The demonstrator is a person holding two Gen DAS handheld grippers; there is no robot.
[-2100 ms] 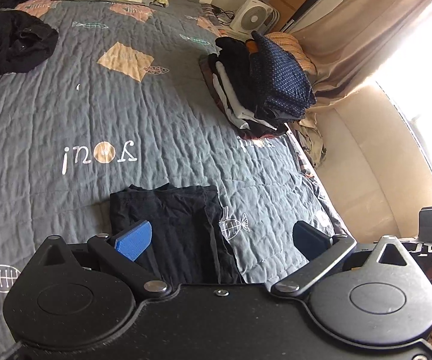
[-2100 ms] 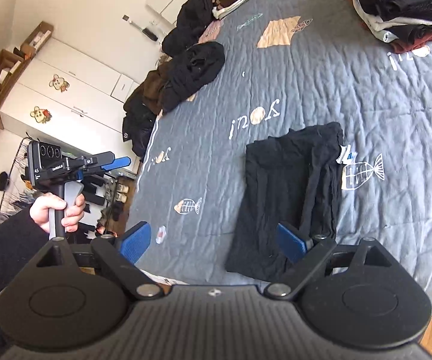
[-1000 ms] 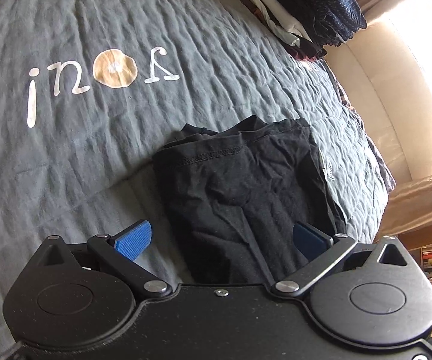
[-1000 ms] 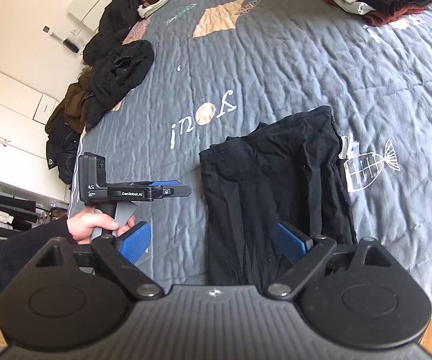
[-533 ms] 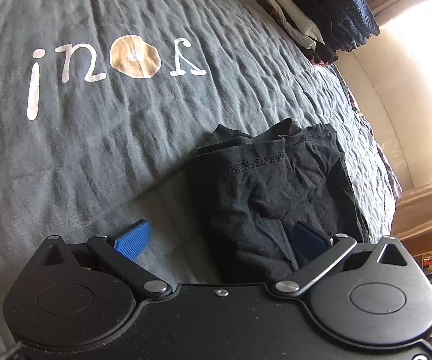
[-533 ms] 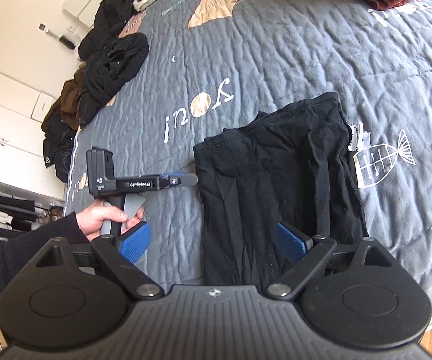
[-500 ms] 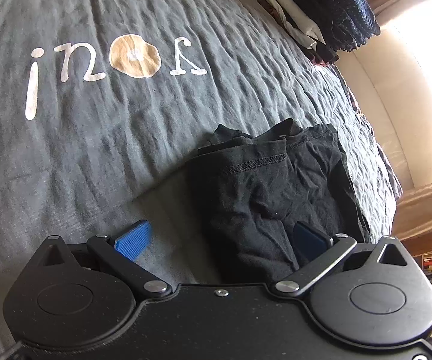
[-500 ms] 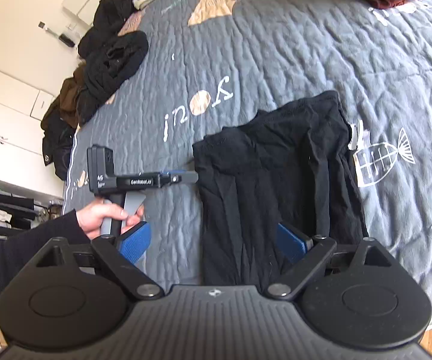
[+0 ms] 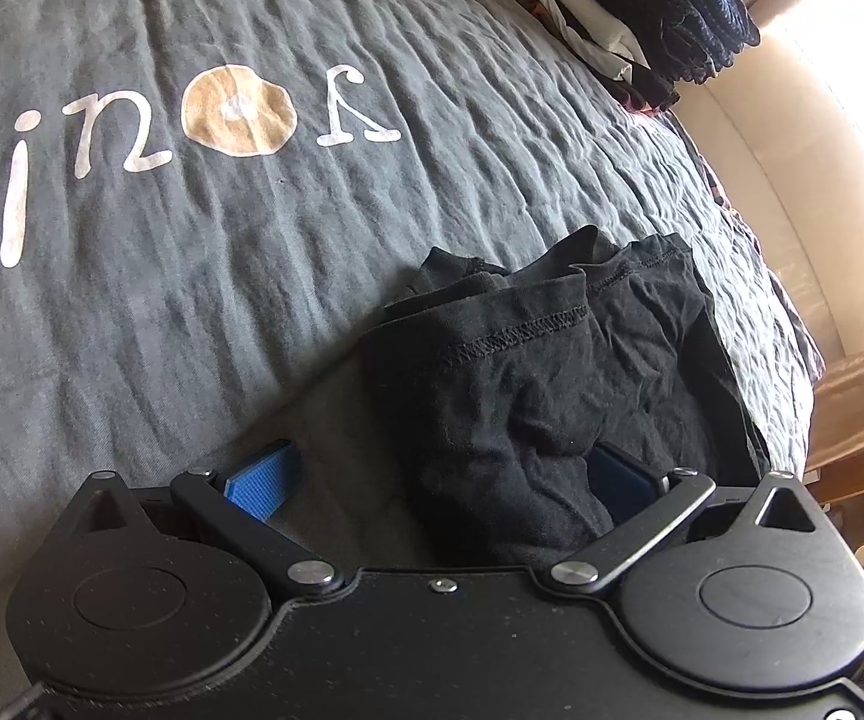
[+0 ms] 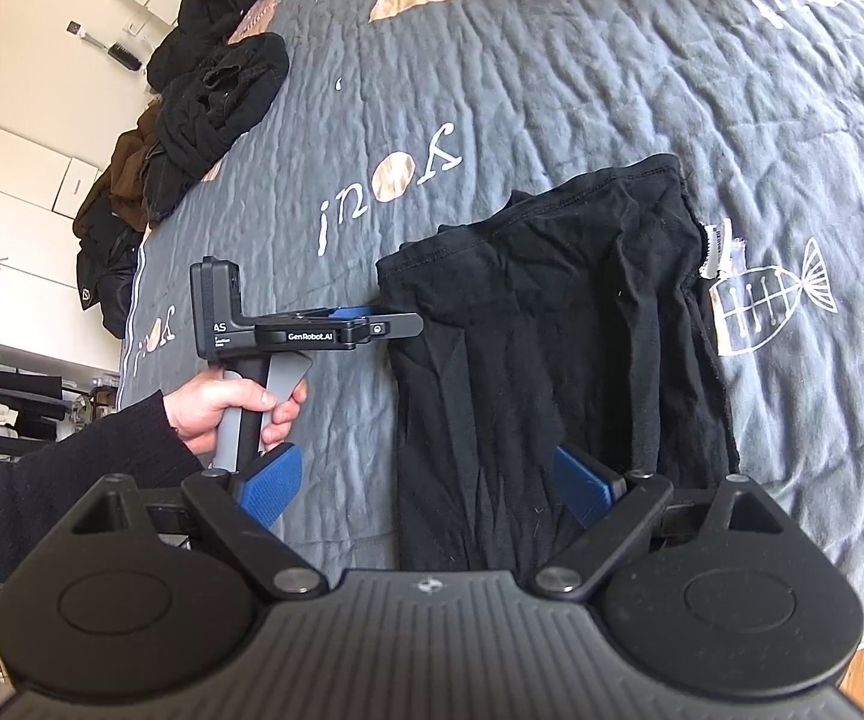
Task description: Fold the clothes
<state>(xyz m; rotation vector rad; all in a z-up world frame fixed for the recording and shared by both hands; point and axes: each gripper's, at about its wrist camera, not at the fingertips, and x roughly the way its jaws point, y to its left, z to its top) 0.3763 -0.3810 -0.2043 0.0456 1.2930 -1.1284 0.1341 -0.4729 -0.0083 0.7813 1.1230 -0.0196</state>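
The right tongs (image 10: 426, 483) hover spread wide over the near end of the folded black garment (image 10: 558, 360), which lies flat on the grey quilted bed (image 10: 552, 72). The left tongs (image 9: 441, 474), also spread, sit low at the garment's left edge, one pad on the quilt and one against the cloth. Beyond lie a heap of dark clothes (image 10: 216, 96) and a folded stack (image 9: 642, 6).

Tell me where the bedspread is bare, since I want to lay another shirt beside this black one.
Bare quilt stretches from the black garment up past the printed lettering, and right of it around the fish print. Crowded: the dark clothes heap far left, the folded stack, and the left gripper at the garment's left edge.
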